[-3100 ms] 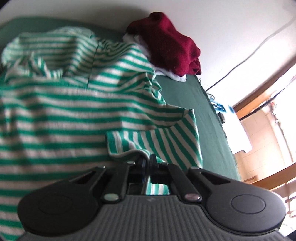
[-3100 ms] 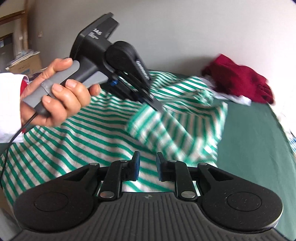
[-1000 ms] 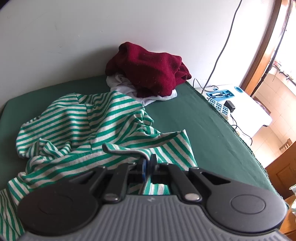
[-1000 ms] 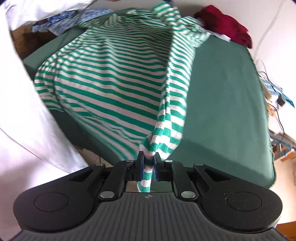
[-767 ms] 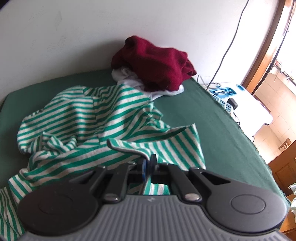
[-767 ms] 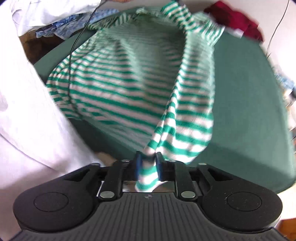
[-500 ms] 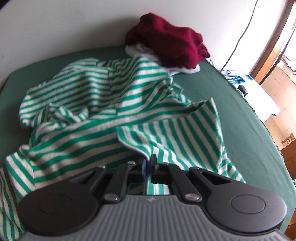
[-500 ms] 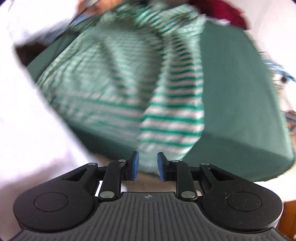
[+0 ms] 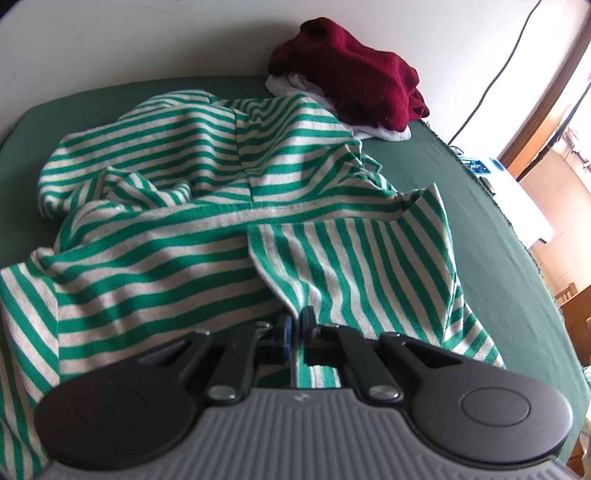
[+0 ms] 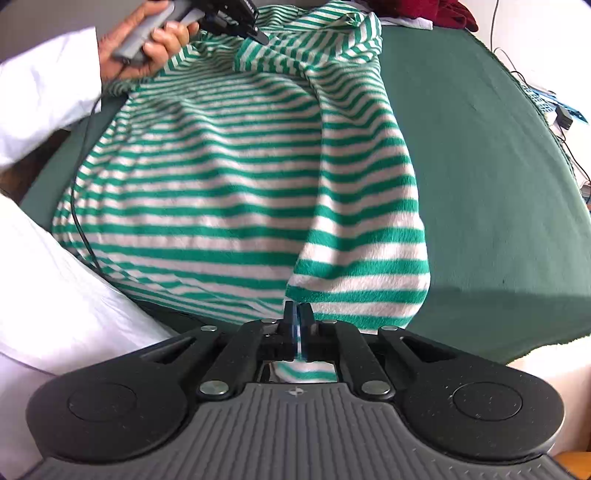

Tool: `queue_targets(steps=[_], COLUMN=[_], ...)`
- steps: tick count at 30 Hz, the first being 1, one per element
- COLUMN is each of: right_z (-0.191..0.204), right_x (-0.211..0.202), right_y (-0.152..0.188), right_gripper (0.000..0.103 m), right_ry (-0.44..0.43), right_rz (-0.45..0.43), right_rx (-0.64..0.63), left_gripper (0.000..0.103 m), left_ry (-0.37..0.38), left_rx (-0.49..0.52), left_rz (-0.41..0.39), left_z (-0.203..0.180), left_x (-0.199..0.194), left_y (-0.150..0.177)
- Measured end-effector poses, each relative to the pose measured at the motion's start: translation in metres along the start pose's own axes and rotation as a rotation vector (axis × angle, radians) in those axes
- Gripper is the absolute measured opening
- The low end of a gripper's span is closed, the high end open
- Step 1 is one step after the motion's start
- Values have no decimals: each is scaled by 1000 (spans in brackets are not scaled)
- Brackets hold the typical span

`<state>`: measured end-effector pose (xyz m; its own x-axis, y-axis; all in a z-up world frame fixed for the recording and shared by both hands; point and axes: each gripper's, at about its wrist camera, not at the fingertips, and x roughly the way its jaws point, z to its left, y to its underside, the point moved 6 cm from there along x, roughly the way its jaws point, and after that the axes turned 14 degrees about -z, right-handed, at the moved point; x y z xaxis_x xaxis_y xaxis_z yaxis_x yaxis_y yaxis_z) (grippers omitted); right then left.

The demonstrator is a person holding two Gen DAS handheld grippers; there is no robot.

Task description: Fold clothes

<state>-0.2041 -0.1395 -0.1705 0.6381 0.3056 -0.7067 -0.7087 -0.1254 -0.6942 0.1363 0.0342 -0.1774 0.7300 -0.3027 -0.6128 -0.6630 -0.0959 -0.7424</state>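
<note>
A green-and-white striped garment (image 9: 207, 236) lies rumpled across the green table (image 9: 491, 229); in the right wrist view the striped garment (image 10: 236, 173) spreads wide and hangs over the near edge of the green table (image 10: 480, 155). My left gripper (image 9: 294, 325) is shut on a fold of the striped cloth near its right side. My right gripper (image 10: 298, 314) is shut on the garment's lower hem at the table's front edge. The left gripper also shows in the right wrist view (image 10: 255, 31), held in a hand at the garment's far end.
A dark red garment (image 9: 354, 74) sits on white cloth (image 9: 384, 131) at the table's far right corner. A cable (image 9: 491, 74) runs down the wall. A white side table (image 9: 521, 199) with blue items stands to the right. The person's white sleeve (image 10: 48, 103) is at left.
The right gripper opened briefly, then shut again on the hem at the table's front edge. The left gripper lowered with its fold; the garment now lies flatter and wider.
</note>
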Motion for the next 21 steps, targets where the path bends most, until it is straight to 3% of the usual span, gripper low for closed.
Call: queue_targets(steps=[3,5,7,14,17,21], right_z=[-7,-16,-28,-55,-49,-20], right_x=[-13,-18,-11,75,134,213], right_y=[-40,-72,-103,-225,-265,-292], right_gripper=[9,29,39,38,38,38], right_ry=[-32,-20,26,-29,-110,-240], right_rz=[-91,-164,-216,-305,-264,-185], right_rx=[24,20,0,-59,-145,-257], left_gripper=[0,0,0,0,0,0], left_ry=[1,7,8,1,-20,-56], left_rx=[-20,-39,-47,-109,-128,-141], left_rz=[8,12,3,-10,-15,-19], left_z=[2,3,4,8,7,3], left_x=[3,3,-1,-9,-11,-15], left_y=[9,14,17,25,27,29])
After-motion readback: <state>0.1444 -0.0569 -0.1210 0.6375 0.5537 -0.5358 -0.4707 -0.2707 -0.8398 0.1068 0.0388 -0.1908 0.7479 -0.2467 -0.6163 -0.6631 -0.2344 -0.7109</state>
